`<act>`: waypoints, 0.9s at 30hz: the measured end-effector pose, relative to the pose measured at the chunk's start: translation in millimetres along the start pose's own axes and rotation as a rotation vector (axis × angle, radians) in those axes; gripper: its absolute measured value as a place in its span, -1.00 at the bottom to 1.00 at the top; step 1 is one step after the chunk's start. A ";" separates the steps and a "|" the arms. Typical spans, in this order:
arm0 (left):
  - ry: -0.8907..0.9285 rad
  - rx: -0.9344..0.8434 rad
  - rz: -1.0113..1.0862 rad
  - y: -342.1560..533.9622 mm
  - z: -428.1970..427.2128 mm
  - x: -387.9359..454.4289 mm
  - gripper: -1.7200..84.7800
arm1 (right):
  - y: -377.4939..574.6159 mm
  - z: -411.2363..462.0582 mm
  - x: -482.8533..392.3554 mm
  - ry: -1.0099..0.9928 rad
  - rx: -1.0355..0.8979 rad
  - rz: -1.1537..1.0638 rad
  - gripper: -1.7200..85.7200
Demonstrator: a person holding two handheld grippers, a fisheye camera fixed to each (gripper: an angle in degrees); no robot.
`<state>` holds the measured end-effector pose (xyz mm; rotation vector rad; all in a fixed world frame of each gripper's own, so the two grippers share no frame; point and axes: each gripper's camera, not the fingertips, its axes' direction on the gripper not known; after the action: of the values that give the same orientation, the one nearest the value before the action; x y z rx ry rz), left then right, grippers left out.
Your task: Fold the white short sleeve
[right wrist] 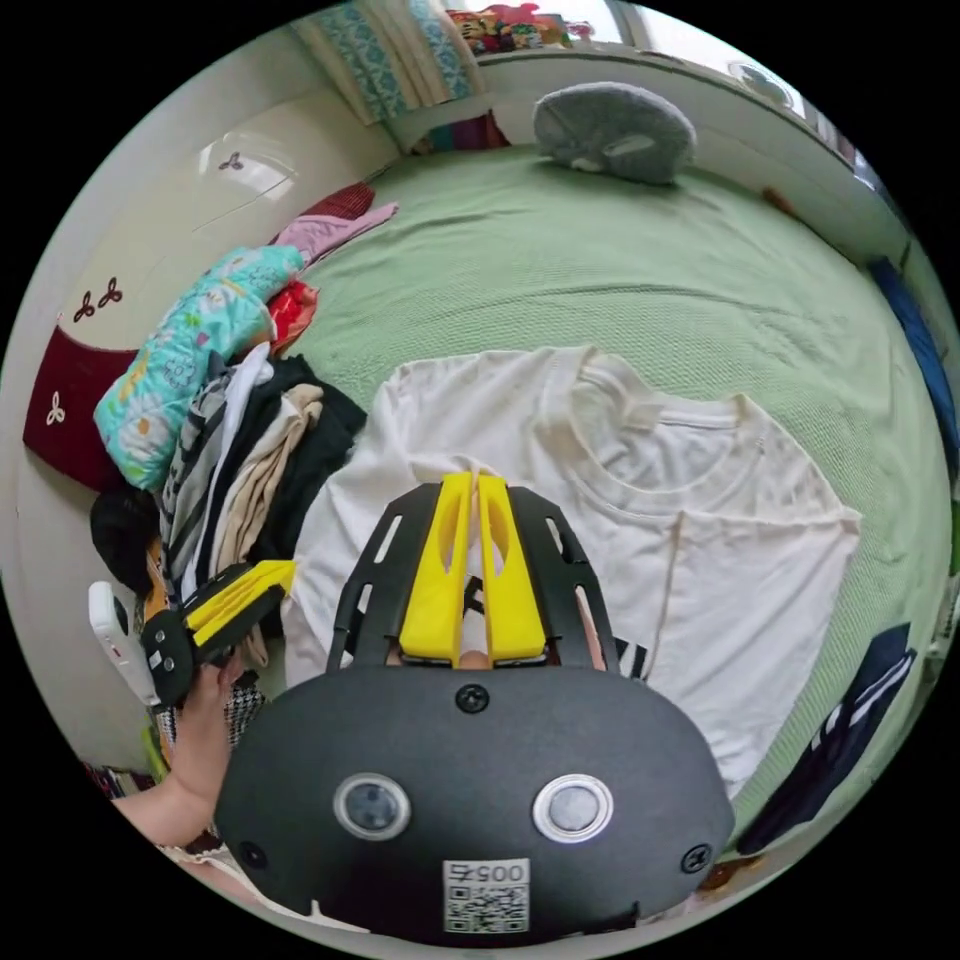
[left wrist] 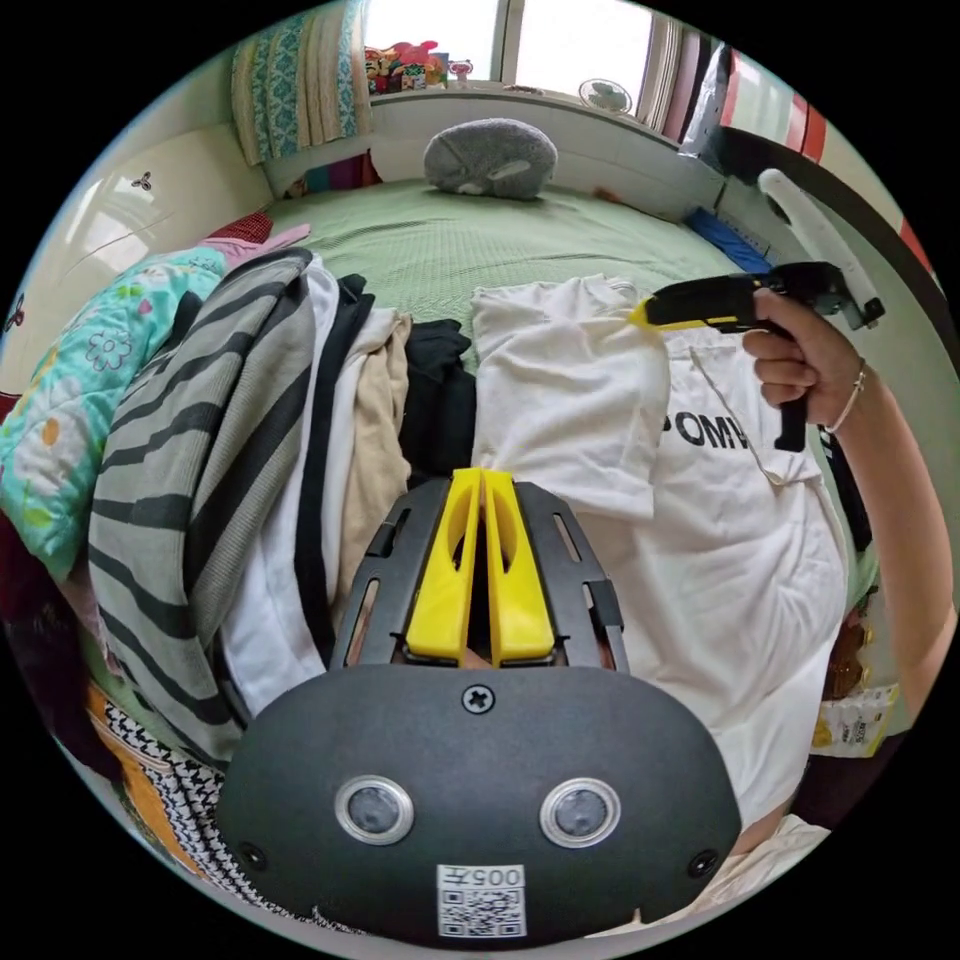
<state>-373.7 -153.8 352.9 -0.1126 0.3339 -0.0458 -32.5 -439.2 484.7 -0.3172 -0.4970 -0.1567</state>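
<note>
White short-sleeve T-shirt [right wrist: 640, 520] lies flat on the green bedspread [right wrist: 640, 260], centre to right of the right gripper view, collar toward the top of frame, one side folded in over the front so the black print is partly covered; in the left gripper view the same shirt [left wrist: 700, 520] sits centre-right, folded flap at centre. Left gripper [left wrist: 482, 480] low centre of its own view, yellow jaws pressed together, nothing between them, tips over the edge between the clothes pile [left wrist: 250, 470] and the shirt. Left gripper also shows at lower left of the right gripper view [right wrist: 285, 572], held in a hand [right wrist: 205, 720], jaws together, beside the pile. Right gripper [right wrist: 474, 482] bottom centre of its view, jaws nearly together, above the shirt's folded part; can't tell if cloth is pinched. In the left gripper view the right gripper [left wrist: 640, 315] is at upper right, held by a hand [left wrist: 800, 365], tips at the shirt's shoulder. Grey cushion [right wrist: 612, 130] at top of frame, striped garment [left wrist: 190, 480] on the pile at left
</note>
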 end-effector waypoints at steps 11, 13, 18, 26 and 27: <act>0.035 0.024 -0.019 5.7 -1.2 -9.6 -0.96 | -27.1 1.6 -23.6 0.205 -0.064 -0.149 -0.89; 0.051 0.029 -0.034 7.5 -0.6 -12.1 -0.95 | -39.7 -3.6 -41.3 0.172 -0.030 -0.181 -0.85; 0.101 0.050 -0.055 12.9 1.8 -19.7 -0.90 | -78.7 28.2 -106.1 0.140 -0.005 -0.284 -0.81; 0.134 0.047 -0.047 13.8 18.4 -18.0 -0.87 | -130.6 98.8 -136.6 0.169 -0.026 -0.222 -0.83; 0.131 0.050 -0.046 14.4 20.0 -17.7 -0.88 | -131.6 110.0 -133.6 0.210 -0.043 -0.190 -0.84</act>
<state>-383.4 -136.4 375.8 -0.0676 0.4608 -0.1069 -226.6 -516.5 544.9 -0.2916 -0.3157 -0.3821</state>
